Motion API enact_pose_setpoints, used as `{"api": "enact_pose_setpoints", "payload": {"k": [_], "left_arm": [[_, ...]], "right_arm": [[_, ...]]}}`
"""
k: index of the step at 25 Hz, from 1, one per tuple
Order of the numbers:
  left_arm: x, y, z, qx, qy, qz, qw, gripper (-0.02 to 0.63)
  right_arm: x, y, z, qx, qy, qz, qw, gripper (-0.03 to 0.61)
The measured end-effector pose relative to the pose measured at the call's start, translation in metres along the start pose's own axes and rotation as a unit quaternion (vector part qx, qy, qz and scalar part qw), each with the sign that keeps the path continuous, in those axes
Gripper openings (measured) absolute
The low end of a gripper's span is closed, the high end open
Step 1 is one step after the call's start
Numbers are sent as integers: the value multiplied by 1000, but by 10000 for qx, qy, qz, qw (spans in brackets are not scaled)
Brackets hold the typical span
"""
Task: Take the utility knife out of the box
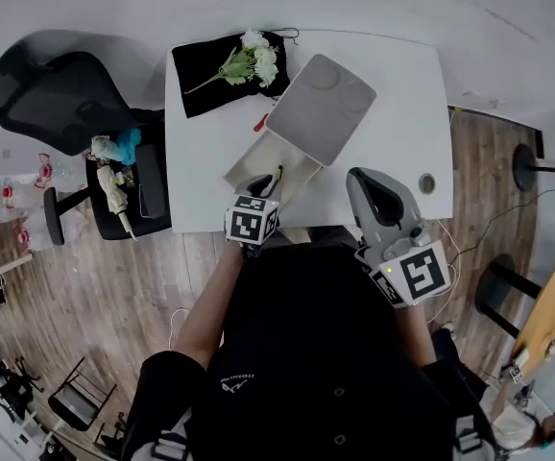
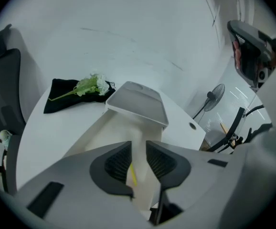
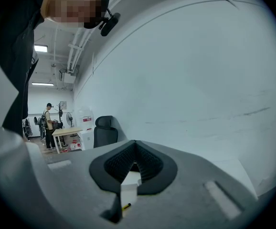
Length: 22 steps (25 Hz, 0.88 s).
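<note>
Knife (image 1: 277, 176) lies inside the open box (image 1: 258, 157), just ahead of and below your left claw (image 2: 138, 147), whose jaws stand apart and empty with a yellow sliver of it showing in the gap. Your right claw (image 3: 135, 147) is closed on nothing, well off to the left claw's right, so the unbraced box could drag across the bench (image 1: 205, 152), or a jaw could snag its wall. It looks slim, yellow and black, likely slippery.

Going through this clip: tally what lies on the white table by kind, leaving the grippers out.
Box: 1
Utility knife: 1
Black cloth: 1
Flower bunch: 1
Small red item: 1
Total: 5
</note>
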<state>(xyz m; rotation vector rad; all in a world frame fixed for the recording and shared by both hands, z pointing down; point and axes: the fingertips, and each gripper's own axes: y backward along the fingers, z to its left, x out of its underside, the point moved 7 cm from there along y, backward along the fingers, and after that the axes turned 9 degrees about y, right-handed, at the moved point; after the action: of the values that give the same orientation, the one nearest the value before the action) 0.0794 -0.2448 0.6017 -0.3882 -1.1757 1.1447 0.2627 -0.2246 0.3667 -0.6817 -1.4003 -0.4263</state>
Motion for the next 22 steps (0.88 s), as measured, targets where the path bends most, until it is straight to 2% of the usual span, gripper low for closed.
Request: {"api": "enact_pose_setpoints", "payload": {"k": [1,2,6,11,22], "left_arm": [[0,-5,1,-20,15,107,9999,114],[0,-10,2,-53,37,190,9998,118],[0,-25,7,-285,76,457,9985,114],[2,-45,8,-296,64,908,9954,114],[1,-74,20,-851,135,1340,9872,114]], "right_arm": [[1,0,-2,24,-12,4,10000,3],[2,1,-5,51,-25,10,10000,5],[4,2,-13,148,-78,44,9998,5],[9,0,-18,221,-154,121,9996,3],[11,-3,-28,314,-218,164,9991,5]]}}
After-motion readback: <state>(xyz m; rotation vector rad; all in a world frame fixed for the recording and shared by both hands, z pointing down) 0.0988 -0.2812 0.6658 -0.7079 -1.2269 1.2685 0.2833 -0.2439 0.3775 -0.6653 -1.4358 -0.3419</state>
